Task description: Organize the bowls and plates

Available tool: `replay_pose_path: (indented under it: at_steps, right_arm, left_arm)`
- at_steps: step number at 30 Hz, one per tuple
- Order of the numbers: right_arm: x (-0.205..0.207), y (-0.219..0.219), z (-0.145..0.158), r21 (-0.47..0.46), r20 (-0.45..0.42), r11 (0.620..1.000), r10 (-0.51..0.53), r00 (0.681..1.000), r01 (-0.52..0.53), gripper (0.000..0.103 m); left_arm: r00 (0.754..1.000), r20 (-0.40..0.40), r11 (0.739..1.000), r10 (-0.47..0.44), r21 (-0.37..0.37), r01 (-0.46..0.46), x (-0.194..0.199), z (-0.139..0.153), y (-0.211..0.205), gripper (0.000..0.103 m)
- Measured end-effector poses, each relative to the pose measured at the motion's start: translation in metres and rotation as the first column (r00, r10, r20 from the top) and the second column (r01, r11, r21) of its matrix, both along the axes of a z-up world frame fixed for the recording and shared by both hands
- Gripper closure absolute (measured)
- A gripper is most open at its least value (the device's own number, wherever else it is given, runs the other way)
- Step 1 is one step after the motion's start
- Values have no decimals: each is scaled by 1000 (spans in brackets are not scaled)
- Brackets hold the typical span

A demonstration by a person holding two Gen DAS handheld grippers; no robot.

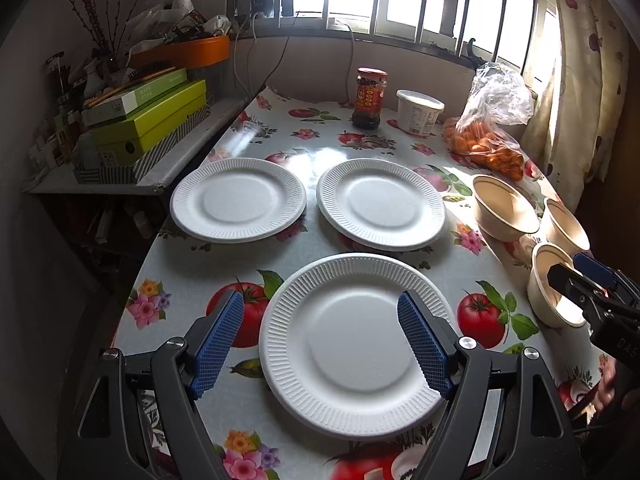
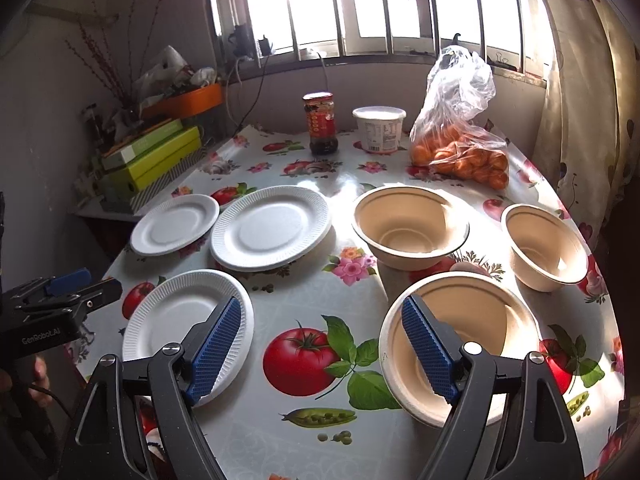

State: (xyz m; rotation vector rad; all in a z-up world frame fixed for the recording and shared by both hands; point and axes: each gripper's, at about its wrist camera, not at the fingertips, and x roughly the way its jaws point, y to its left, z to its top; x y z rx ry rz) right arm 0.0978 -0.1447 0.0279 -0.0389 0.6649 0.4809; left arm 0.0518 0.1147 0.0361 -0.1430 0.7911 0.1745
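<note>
Three white paper plates lie flat on the fruit-print tablecloth: a near plate (image 1: 356, 344) (image 2: 180, 320), a far left plate (image 1: 238, 200) (image 2: 174, 224) and a far right plate (image 1: 380, 204) (image 2: 272, 234). Three beige paper bowls stand upright to their right: a near bowl (image 2: 480, 336) (image 1: 550, 280), a far middle bowl (image 2: 410, 226) (image 1: 504, 206) and a far right bowl (image 2: 544, 246) (image 1: 566, 226). My left gripper (image 1: 320, 336) is open above the near plate, holding nothing. My right gripper (image 2: 320, 340) is open between the near plate and the near bowl, its right finger over the bowl's rim.
At the table's back stand a dark sauce jar (image 2: 320, 124), a white tub (image 2: 380, 128) and a plastic bag of oranges (image 2: 460, 152). A side shelf on the left carries green boxes (image 1: 148, 120) and an orange tray. A window and a curtain (image 2: 580, 100) lie behind.
</note>
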Motion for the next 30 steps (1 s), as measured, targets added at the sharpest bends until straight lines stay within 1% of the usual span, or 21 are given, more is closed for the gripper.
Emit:
replay_pose_path:
  at_steps: [2,4,6,8,10,11,12,14,15,16,17,18,19,20,22,23,24,26,28,30]
  right_arm:
    - [10,6,4,-3,7,1000,1,1000,-1,19]
    - [19,13,5,-17,7,1000,-2,1000,2,19]
    - [28,18,5,-17,-5,1000,-5,1000,5,19]
    - [35,23,4,-18,-13,1000,-4,1000,4,19]
    - [42,30,2,-26,-17,1000,0,1000,0,20]
    - [46,32,2,-23,-26,1000,7,1000,-8,20]
    - [49,35,0,-18,-35,1000,15,999,-15,20]
    - [57,40,-2,-26,-50,1000,14,999,-15,30]
    - [60,43,-4,-29,-56,999,14,998,-16,39]
    - [65,44,-6,-26,-69,999,18,997,-19,45]
    - [70,46,-8,-17,-86,1000,23,996,-24,48]
    - [73,48,-11,-4,-106,999,32,994,-33,55]
    - [78,50,-14,7,-130,999,43,991,-42,59]
    - [82,53,-18,13,-151,999,49,987,-47,60]
    - [88,59,-24,9,-167,999,53,985,-52,62]
    - [91,63,-27,1,-178,999,53,983,-54,63]
    - [93,66,-30,-4,-185,999,51,981,-53,67]
    - [98,72,-33,-9,-193,998,57,979,-60,69]
    - [103,76,-37,0,-206,998,61,977,-62,71]
    - [109,79,-41,0,-222,999,46,974,-48,71]
  left_arm:
    - [1000,5,1000,10,16,-10,14,4,14,23]
    - [1000,3,1000,23,5,-23,26,8,26,26]
    - [1000,22,1000,9,-5,-9,37,12,32,26]
    - [1000,20,1000,6,9,-7,50,12,35,26]
    - [1000,22,1000,-19,-11,20,62,11,38,28]
    - [1000,9,999,-28,-22,28,69,9,39,34]
    - [999,-4,999,-33,-30,32,76,7,39,42]
    - [998,-21,998,-53,-37,52,88,3,39,43]
    - [998,-32,997,-61,-39,60,94,0,39,47]
    - [996,-46,997,-72,-39,70,100,-4,38,50]
    - [995,-55,995,-89,-49,87,107,-7,38,56]
    - [992,-68,993,-103,-62,99,112,-11,36,58]
    - [990,-84,991,-115,-73,109,117,-14,35,58]
    - [987,-96,989,-129,-85,121,122,-18,35,58]
    - [980,-125,985,-156,-99,144,133,-25,33,59]
    - [976,-143,984,-163,-102,149,139,-29,32,61]
    - [972,-162,982,-171,-103,156,145,-33,31,65]
    - [966,-192,983,-170,-101,153,154,-41,31,69]
    - [965,-204,984,-167,-89,151,159,-46,31,69]
    - [964,-207,984,-165,-100,147,162,-49,32,69]
